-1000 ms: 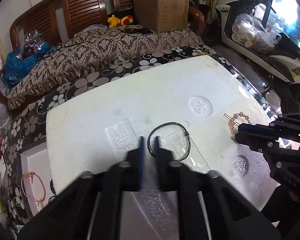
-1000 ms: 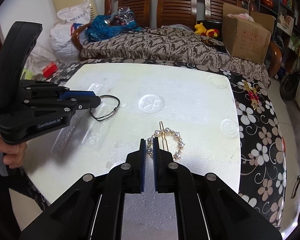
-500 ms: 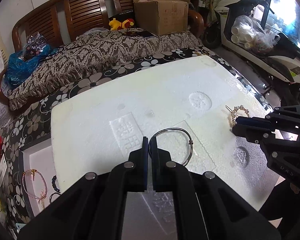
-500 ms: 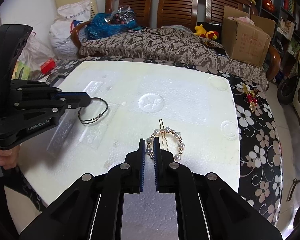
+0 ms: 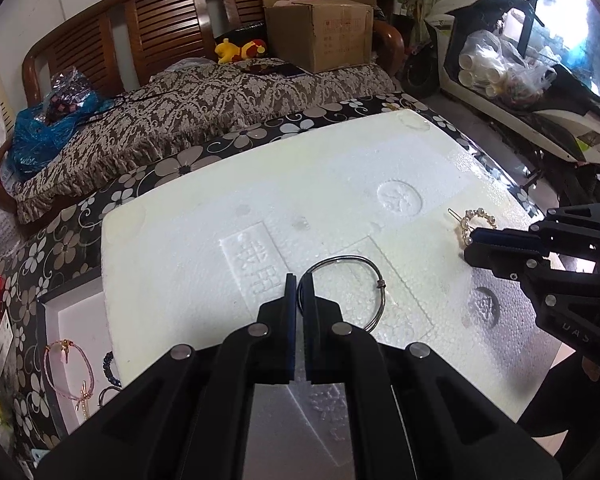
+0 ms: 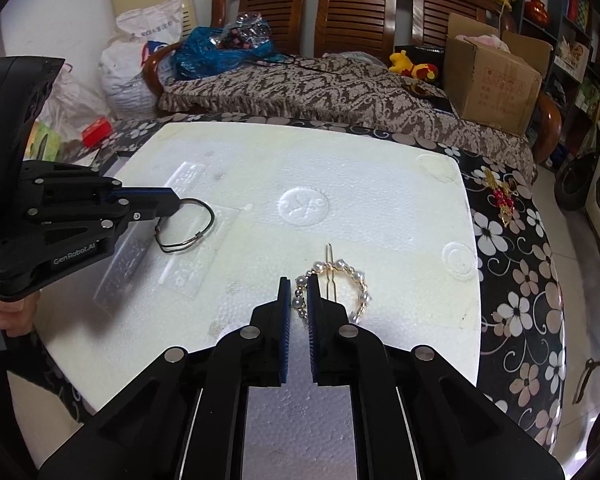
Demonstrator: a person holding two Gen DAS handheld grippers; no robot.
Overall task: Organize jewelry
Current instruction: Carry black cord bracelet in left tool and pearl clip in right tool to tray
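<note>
White foam board (image 6: 372,184) on flower-patterned table (image 6: 516,280) carries pearl hairpin (image 6: 340,284).

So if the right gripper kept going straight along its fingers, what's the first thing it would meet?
The right gripper is already clamped on the pearl hairpin. Pointing steeply down, it would probably press into the white foam board just past the hairpin; the depth is hard to judge.

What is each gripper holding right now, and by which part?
The left gripper pinches the wire bangle by its rim, at the near-left edge of the loop. The right gripper clamps the pearl hair clip by the left side of its beaded ring.
</note>
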